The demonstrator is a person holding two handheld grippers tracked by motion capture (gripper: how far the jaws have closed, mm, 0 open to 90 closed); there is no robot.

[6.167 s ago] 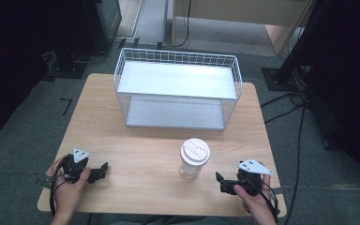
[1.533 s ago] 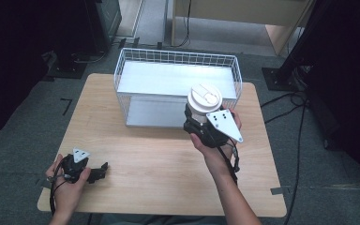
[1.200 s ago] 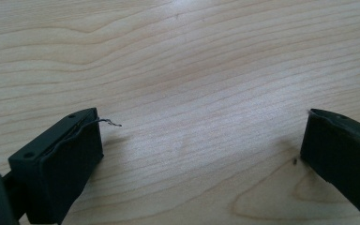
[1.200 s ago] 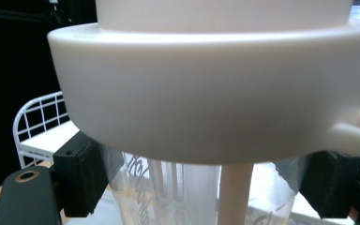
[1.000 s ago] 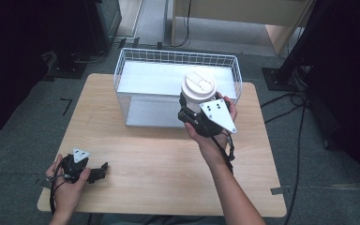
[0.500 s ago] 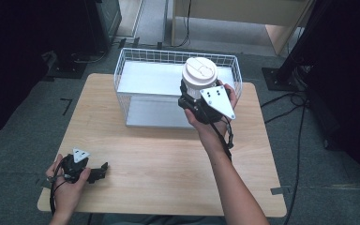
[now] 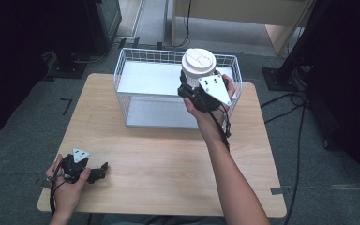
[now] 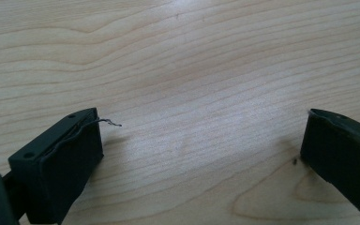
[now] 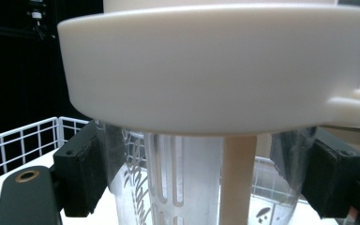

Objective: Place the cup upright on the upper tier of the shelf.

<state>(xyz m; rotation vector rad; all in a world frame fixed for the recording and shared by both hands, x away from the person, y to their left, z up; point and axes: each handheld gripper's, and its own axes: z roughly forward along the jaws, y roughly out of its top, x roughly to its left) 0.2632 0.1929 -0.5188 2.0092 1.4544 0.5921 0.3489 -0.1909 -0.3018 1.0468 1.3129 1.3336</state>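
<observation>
- Right gripper point(image 7: 191, 89): jaws clamped on the clear lidded cup point(image 7: 198, 66), held above the white wire basket point(image 7: 126, 70).
- Left gripper point(image 7: 101, 169): jaws wide apart, resting on the wooden table point(image 7: 168, 154).

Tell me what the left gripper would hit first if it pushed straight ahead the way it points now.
Probably nothing soon: the left gripper lies low, open jaws aimed right across the bare wooden table. Its own view shows tabletop ahead.

There was one clear cup point(image 7: 194, 79) with one white lid point(image 7: 198, 61), one white wire basket point(image 7: 136, 65) and one wooden table point(image 7: 168, 159). Two grippers were in use, a left gripper point(image 7: 104, 167) and a right gripper point(image 7: 187, 89), each in one hand
</observation>
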